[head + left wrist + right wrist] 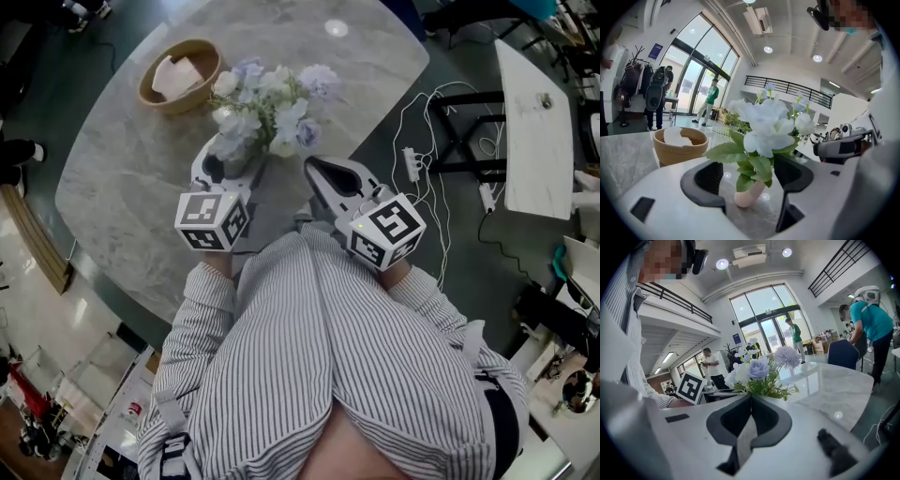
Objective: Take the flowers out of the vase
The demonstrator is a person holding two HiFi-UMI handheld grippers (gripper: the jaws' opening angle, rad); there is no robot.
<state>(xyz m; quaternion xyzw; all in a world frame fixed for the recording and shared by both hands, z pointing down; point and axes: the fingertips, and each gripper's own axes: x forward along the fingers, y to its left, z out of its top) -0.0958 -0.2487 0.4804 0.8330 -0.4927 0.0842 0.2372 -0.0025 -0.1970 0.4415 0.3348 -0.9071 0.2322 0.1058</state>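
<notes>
A bunch of pale blue, white and lilac flowers stands on the marble table; from above the blooms hide the vase. In the left gripper view the small pink vase stands upright under the flowers. My left gripper is open, one jaw on either side of the vase, with gaps showing. In the head view the left gripper sits just below the bunch. My right gripper is to the right of the bunch. It is shut and empty, pointing at the flowers from a short distance.
A wooden bowl with white tissue sits at the table's far left, behind the flowers. The table edge runs close to my right gripper; beyond it are floor cables and a white side table. People stand in the background.
</notes>
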